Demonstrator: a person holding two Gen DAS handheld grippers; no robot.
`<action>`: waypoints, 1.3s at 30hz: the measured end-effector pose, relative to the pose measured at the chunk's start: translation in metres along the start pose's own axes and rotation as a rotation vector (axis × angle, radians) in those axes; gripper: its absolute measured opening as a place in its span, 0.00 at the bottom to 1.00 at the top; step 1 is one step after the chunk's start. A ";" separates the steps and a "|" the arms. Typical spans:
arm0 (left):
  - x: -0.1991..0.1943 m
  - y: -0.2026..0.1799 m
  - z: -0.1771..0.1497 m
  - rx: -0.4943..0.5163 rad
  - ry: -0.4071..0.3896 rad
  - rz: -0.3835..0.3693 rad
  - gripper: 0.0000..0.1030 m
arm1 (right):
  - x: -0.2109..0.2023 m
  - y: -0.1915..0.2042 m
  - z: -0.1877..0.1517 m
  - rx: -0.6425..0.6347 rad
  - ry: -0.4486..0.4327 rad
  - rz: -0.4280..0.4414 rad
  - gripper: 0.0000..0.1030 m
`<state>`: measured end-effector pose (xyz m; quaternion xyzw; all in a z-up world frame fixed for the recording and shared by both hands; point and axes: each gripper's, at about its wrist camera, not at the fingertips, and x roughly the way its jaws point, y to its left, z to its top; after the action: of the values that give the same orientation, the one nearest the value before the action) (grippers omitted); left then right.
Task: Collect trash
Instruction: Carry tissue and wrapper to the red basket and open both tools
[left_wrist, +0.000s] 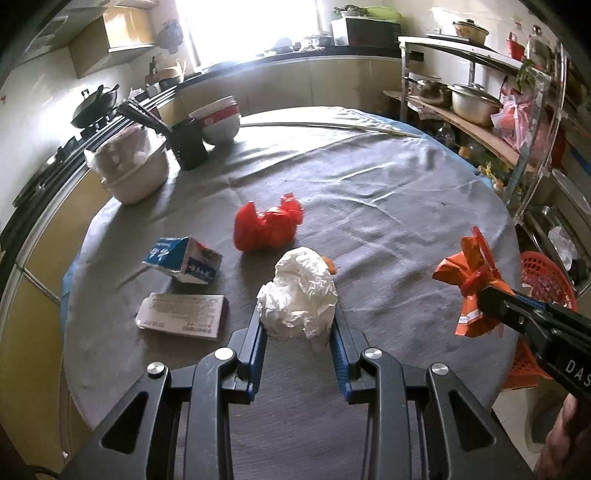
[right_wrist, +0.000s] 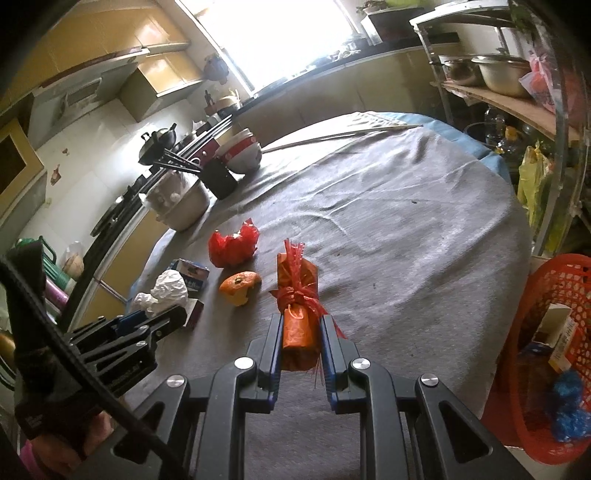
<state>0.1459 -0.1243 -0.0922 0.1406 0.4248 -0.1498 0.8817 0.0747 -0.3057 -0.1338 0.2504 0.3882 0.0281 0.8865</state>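
Left gripper (left_wrist: 298, 325) has its fingers pinching the crumpled white paper (left_wrist: 299, 291) down on the grey tabletop (left_wrist: 388, 206) — right gripper (right_wrist: 301, 343) has its fingers clamped on the orange wrapper bundle (right_wrist: 298, 314), lifted near the tabletop's edge beside the red basket (right_wrist: 554, 295). Red plastic bag (left_wrist: 267, 227), orange peel (right_wrist: 239, 283) and cartons (left_wrist: 184, 258) lie between.

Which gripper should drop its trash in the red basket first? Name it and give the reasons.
Right. The right gripper is shut on the orange wrapped packet, lifted off the table, and the red basket sits just to its right. The left gripper holds the white crumpled paper farther from it.
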 end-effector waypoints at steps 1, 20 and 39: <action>-0.001 -0.003 0.001 0.007 -0.003 -0.003 0.33 | -0.001 -0.001 0.000 0.002 -0.003 0.000 0.20; -0.005 -0.062 0.010 0.134 -0.021 -0.050 0.33 | -0.030 -0.041 -0.001 0.077 -0.050 -0.032 0.20; -0.014 -0.128 0.020 0.279 -0.055 -0.112 0.33 | -0.073 -0.090 -0.003 0.180 -0.123 -0.088 0.20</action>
<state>0.1026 -0.2475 -0.0841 0.2335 0.3827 -0.2602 0.8552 0.0087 -0.4008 -0.1287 0.3130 0.3447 -0.0614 0.8828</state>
